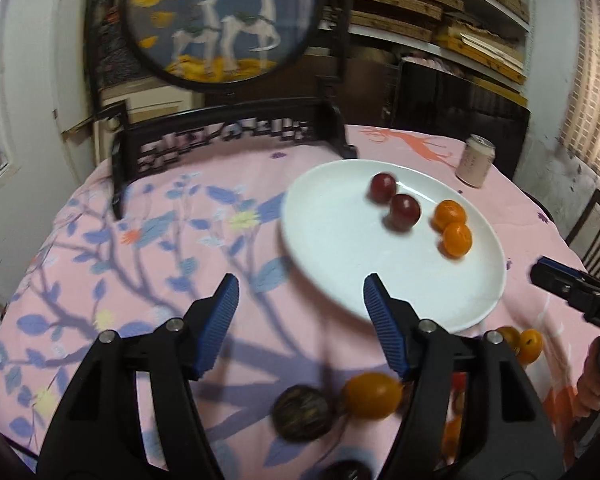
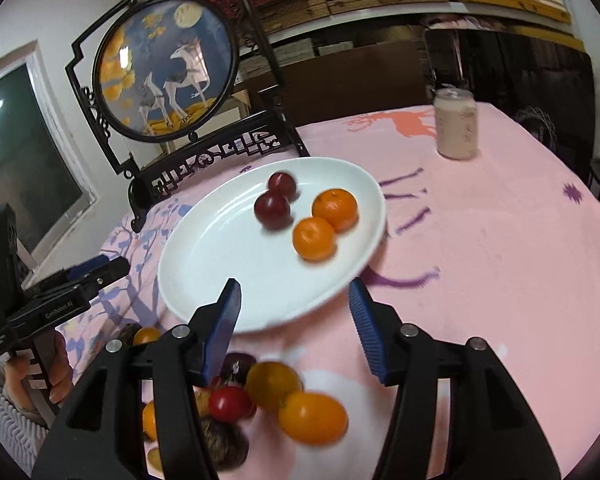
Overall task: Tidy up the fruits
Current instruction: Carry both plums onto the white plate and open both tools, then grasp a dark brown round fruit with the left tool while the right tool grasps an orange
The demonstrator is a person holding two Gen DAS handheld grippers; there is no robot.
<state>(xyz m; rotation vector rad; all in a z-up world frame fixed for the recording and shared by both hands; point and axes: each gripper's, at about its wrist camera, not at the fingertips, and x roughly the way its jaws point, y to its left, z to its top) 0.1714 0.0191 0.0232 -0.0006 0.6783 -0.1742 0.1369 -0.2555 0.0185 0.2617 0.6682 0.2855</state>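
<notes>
A white plate [image 1: 332,240] [image 2: 220,256] on the pink cloth holds two dark red plums [image 1: 405,211] [image 2: 273,210] and two mandarins [image 1: 456,239] [image 2: 314,239] side by side. My left gripper [image 1: 300,292] hangs open and empty over the plate's near left rim. My right gripper [image 2: 294,294] stands open and empty over the plate's near right rim. Below both grippers, loose fruit lies on the cloth: orange tomatoes [image 1: 372,395] [image 2: 312,418], a red tomato [image 2: 230,403] and a dark brown round fruit [image 1: 302,412] [image 2: 222,440].
A dark carved stand with a round deer picture [image 1: 220,16] [image 2: 166,68] rises at the table's far side. A pale drink can [image 1: 475,160] [image 2: 457,124] stands at the far right. A hand [image 2: 32,376] holds the other gripper at the left. Shelves fill the back wall.
</notes>
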